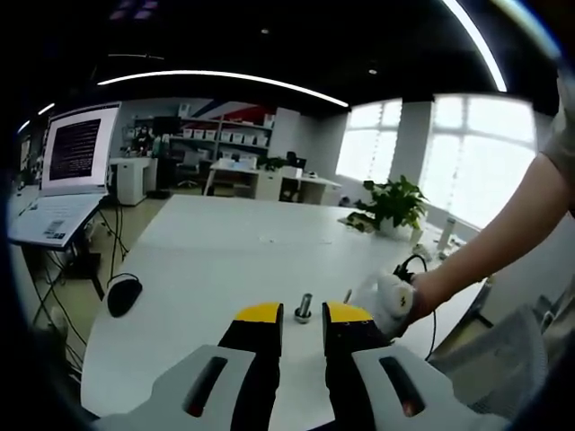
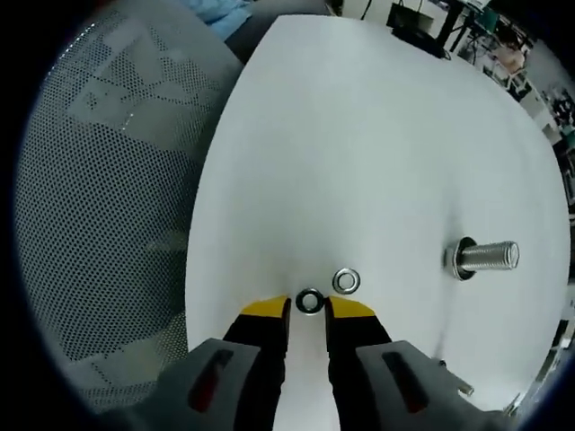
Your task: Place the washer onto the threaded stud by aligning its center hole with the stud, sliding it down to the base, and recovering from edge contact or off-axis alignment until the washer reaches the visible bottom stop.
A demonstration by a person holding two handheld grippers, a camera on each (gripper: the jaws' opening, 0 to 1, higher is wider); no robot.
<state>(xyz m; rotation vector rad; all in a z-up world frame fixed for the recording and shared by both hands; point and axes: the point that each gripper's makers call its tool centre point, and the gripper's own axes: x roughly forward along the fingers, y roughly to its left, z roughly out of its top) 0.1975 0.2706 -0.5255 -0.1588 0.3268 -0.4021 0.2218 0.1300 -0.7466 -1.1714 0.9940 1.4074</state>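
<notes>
Standing upright on the white bench [image 2: 359, 135], the threaded stud [image 2: 485, 257] is the landmark, with a nut at its base. Two washers lie flat well apart from it: one washer [image 2: 310, 302] sits between the spread fingertips of the right gripper [image 2: 306, 308], the second washer [image 2: 346, 281] just beside it, toward the stud. The left gripper [image 1: 304, 312], fingers spread and holding nothing, frames the stud [image 1: 305, 307]. A mesh chair [image 2: 108, 197] stands beside the bench.

No legible text anywhere.
</notes>
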